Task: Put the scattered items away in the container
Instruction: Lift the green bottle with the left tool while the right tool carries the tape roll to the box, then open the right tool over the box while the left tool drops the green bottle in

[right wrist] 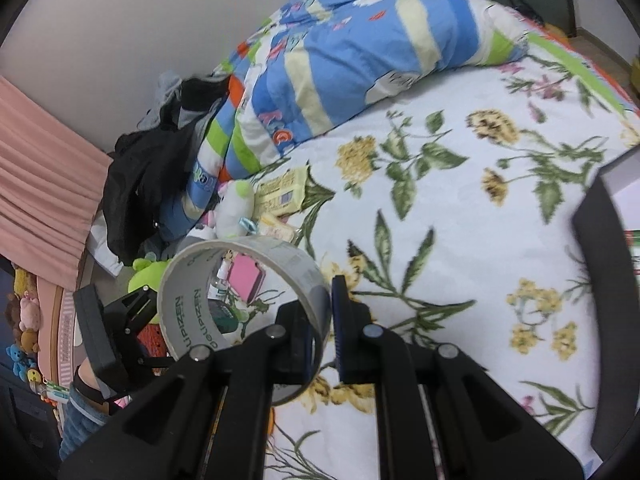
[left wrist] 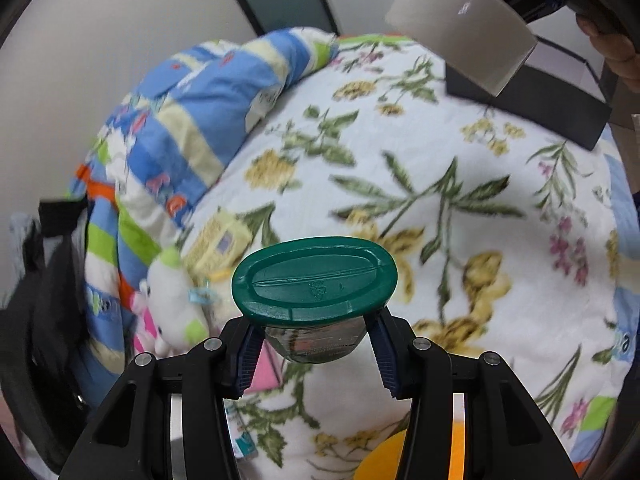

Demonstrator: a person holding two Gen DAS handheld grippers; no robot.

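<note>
Tape roll (right wrist: 244, 292) rides high above the bed (right wrist: 460, 208), its wall pinched by the right tool (right wrist: 322, 322) nearly closed, likely bound for the dark container (left wrist: 532, 100) at far right. Left tool (left wrist: 316, 344), moderately spread, clamps a green-lidded jar (left wrist: 314, 276) aloft, nearer.

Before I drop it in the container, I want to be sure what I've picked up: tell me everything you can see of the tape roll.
The tape roll is a wide ring of clear or greyish tape on a pale cardboard core printed inside with green lettering. It is held off the bed, its wall pinched between the right tongs, one finger inside the ring, one outside. The left camera shows it over the dark container. Nothing else touches it.
</note>
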